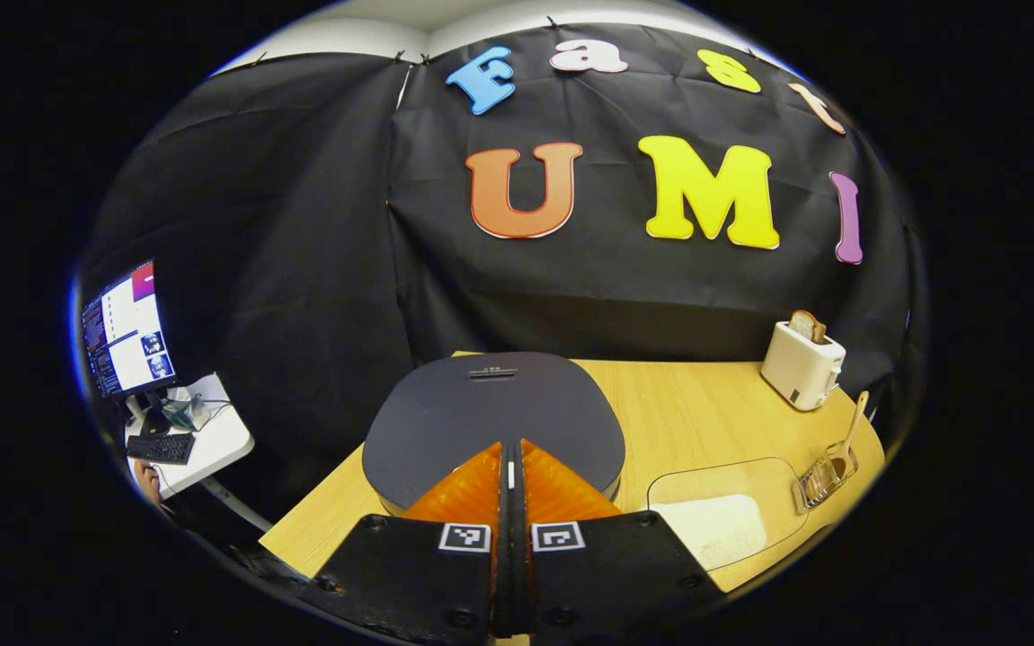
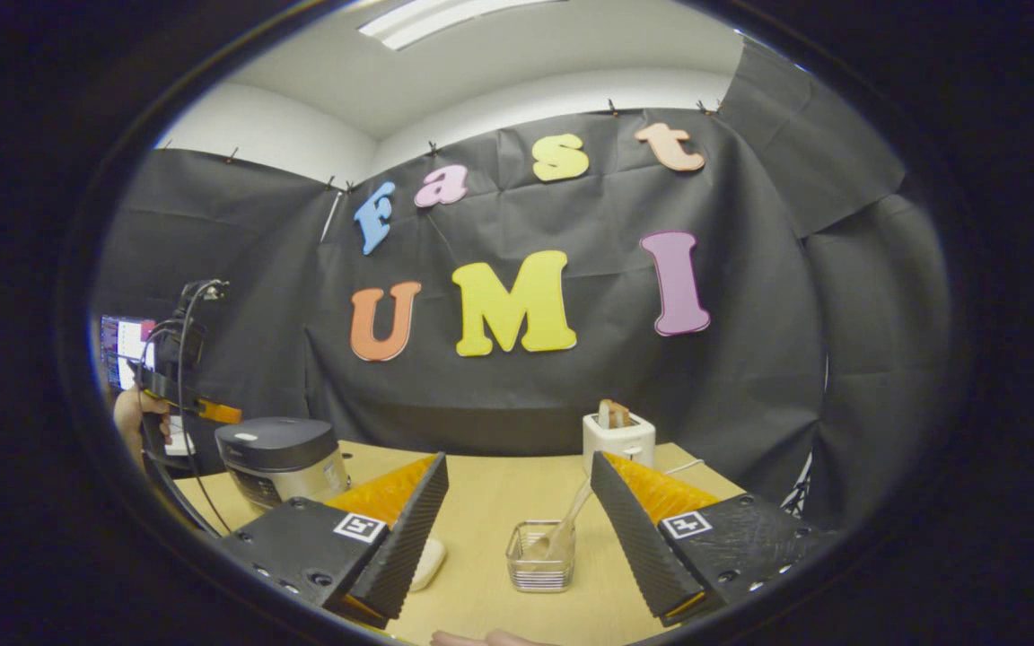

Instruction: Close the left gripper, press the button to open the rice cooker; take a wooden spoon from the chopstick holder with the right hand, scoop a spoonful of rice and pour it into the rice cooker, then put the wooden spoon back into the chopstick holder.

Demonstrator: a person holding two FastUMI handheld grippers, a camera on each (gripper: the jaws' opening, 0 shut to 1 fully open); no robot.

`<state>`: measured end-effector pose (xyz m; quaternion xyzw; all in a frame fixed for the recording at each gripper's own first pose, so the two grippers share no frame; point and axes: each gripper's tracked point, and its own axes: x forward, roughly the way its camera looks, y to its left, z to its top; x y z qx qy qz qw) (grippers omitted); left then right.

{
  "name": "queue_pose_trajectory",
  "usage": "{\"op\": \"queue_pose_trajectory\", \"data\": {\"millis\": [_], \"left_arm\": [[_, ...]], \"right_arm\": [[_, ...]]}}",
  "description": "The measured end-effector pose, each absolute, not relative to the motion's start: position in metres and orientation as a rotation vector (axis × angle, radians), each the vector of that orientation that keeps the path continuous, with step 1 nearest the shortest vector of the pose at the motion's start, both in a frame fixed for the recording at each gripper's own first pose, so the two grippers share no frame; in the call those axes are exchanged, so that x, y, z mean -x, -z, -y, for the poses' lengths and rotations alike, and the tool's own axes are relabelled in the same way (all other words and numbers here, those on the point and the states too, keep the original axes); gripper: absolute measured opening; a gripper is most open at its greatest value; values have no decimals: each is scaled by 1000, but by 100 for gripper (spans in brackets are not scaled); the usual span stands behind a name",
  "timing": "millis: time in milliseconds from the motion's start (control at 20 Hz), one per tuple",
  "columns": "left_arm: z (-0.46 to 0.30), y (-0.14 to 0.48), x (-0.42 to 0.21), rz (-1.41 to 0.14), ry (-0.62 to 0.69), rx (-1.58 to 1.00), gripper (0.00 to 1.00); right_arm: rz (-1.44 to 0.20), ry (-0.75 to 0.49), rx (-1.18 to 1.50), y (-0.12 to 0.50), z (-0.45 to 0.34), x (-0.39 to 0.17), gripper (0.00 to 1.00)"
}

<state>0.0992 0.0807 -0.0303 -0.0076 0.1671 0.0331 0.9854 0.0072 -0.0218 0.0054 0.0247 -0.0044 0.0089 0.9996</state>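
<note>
Left tool [image 1: 512, 467], bottom centre of the left gripper view: orange fingers pressed together, nothing between them, tips poised over the near edge of the rice cooker [image 1: 492, 422] lid. Lid still down, so the button press looks not yet done. Button itself hard to make out; possibly the small raised strip at the lid's far edge, can't confirm. Cooker looks heavy and rigid with a smooth matte lid; a closed tip should push fine, but press straight down to avoid sliding off.

Right tool [image 2: 517, 511], bottom of the right gripper view: fingers spread wide, holding nothing, aimed at the chopstick holder [image 2: 541, 556] at lower centre. Holder is a clear, light container on the wooden counter [image 2: 499, 489], so it may tip or skid if the spoon is pulled sideways. Wooden spoon [image 2: 568, 525] stands tilted in it, handle leaning up to the right. Spoon is light, stiff, not slippery; best taken on the upper handle above the rim and lifted along its lean.

Rice [image 1: 714, 529] lies white in a clear tray [image 1: 777, 471], lower right of the left gripper view, just beside the holder; loose grains spill easily. Toaster [image 2: 618, 440] stands behind the holder.
</note>
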Motion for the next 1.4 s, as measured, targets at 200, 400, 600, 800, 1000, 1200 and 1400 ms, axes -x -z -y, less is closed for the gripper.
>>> {"op": "queue_pose_trajectory", "data": {"millis": [200, 400, 600, 800, 1000, 1200, 1400], "left_arm": [[-86, 49, -110, -386, -69, 37, 3], [-87, 55, -110, -398, -60, 53, 3], [-88, 59, -110, -418, -27, -30, 3], [-89, 59, -108, -397, -44, 82, 3], [-88, 62, -110, -391, -25, 65, 3], [-88, 52, -115, -343, -46, 23, 3], [-94, 9, -125, -199, -85, 17, 3]], "right_arm": [[8, -29, -56, -6, 20, -8, 95], [-9, -40, -68, 0, 20, -12, 95], [-24, -39, -75, 3, 18, -13, 95], [-28, -35, -60, 6, 15, -13, 100], [-39, -39, -40, 12, 10, -15, 95], [-55, -25, -42, 17, 11, -18, 91], [-54, -16, -24, 17, 13, -21, 95]]}}
